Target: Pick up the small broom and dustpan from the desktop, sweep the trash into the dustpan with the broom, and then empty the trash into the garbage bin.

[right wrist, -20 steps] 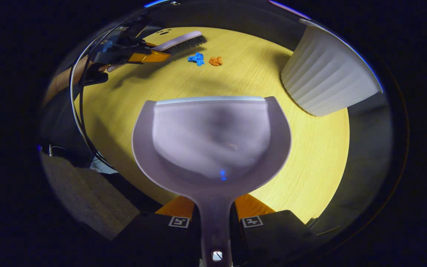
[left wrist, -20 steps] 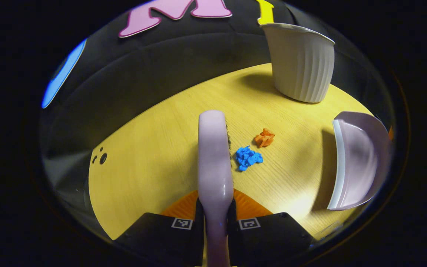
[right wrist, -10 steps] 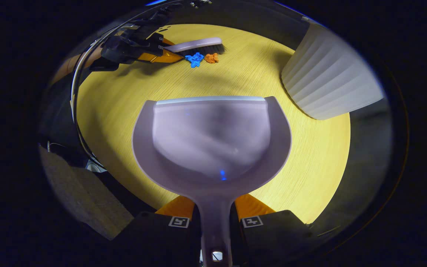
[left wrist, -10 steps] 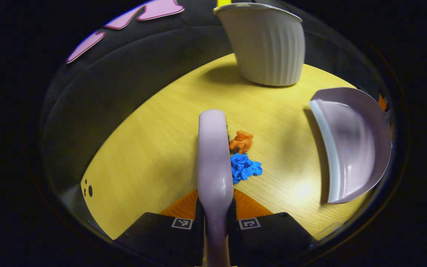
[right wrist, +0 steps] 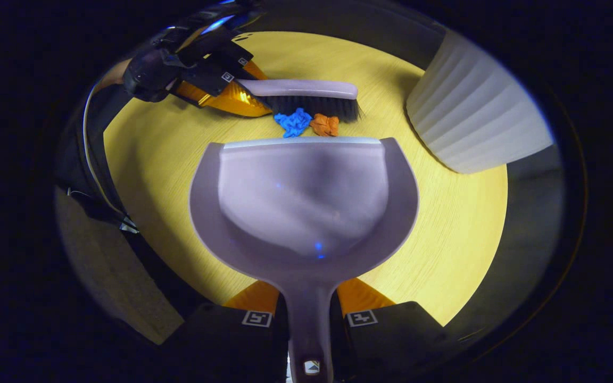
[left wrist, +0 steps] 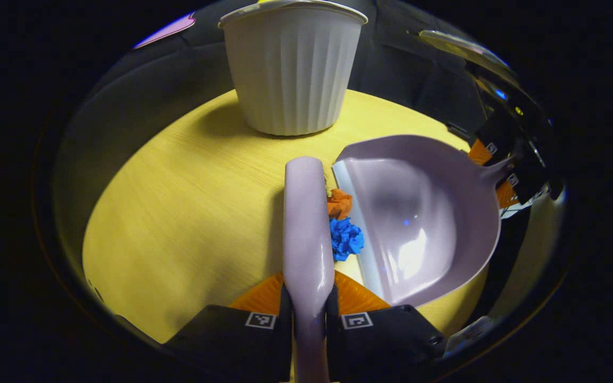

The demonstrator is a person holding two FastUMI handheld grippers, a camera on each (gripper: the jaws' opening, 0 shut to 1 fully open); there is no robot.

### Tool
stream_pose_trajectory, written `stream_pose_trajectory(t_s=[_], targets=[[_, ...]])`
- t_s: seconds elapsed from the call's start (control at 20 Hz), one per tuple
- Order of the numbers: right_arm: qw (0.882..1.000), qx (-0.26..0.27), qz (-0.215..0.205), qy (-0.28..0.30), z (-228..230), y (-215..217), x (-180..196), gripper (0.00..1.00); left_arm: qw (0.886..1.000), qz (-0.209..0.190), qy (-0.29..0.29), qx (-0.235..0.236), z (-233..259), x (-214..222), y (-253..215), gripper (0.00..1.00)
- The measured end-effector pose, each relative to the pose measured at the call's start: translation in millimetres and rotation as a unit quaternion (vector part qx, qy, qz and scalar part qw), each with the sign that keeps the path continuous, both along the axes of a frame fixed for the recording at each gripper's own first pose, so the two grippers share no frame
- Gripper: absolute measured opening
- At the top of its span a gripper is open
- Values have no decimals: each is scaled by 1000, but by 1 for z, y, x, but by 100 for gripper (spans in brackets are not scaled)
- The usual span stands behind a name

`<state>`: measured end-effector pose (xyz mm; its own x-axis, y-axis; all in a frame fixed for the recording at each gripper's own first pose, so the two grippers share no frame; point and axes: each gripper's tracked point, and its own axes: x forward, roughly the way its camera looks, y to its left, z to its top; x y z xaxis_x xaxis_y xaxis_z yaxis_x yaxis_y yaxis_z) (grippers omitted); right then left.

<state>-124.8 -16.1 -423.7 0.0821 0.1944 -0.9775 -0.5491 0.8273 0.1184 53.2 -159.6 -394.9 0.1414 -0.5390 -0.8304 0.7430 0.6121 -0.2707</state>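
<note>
A: Where are you standing with this job?

B: You're holding both tools already. Your left gripper [left wrist: 309, 314] is pinching the broom [left wrist: 308, 223] by its handle, both fingers pressing on it, and your right gripper [right wrist: 309, 314] is clamping the dustpan [right wrist: 304, 197] handle the same way.

A: And the trash?

B: The blue scrap [right wrist: 293, 121] and the orange scrap [right wrist: 325, 125] are lying on the desk [right wrist: 461, 223], toward its middle, squeezed between the bristles and the dustpan's front lip — touching or very nearly touching that lip, but not inside yet. The pan itself is looking empty.

A: So what's left?

B: By my reading, you're finishing the sweep: a short push should be carrying both scraps over the lip. After that you're lifting the pan and tipping it into the bin [left wrist: 293, 69], which is sitting upright near the desk's far edge — just beyond the dustpan.

A: Any writing worth noting?

B: I'm seeing small square printed markers on both grippers, no brand or readable words on the broom, pan or bin.
</note>
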Motion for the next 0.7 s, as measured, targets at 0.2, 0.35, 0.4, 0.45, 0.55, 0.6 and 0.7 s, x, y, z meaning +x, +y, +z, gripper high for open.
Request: stream_pose_trajectory(t_s=[0.2,0.35,0.4,0.45,0.55,0.6,0.7], targets=[[1000,7,-17,-3,-8,-2,-3,36,996,20,71,-48,28,-14,-5,28],[1000,8,-23,-8,-8,-3,2,36,992,35,99,-67,22,-15,-5,30],[1000,8,-28,-12,-8,-4,2,36,992,45,96,-66,22,-14,-3,30],[999,5,-31,-18,-9,-6,2,32,992,61,86,-68,28,-12,-2,30],[999,0,-43,-30,-13,-10,-5,36,991,92,62,-75,44,-1,2,29],[998,3,-54,-33,-10,-12,-10,36,990,110,47,-77,54,3,8,29],[996,13,-86,-35,-8,-13,-14,36,986,149,18,-68,68,9,22,30]])
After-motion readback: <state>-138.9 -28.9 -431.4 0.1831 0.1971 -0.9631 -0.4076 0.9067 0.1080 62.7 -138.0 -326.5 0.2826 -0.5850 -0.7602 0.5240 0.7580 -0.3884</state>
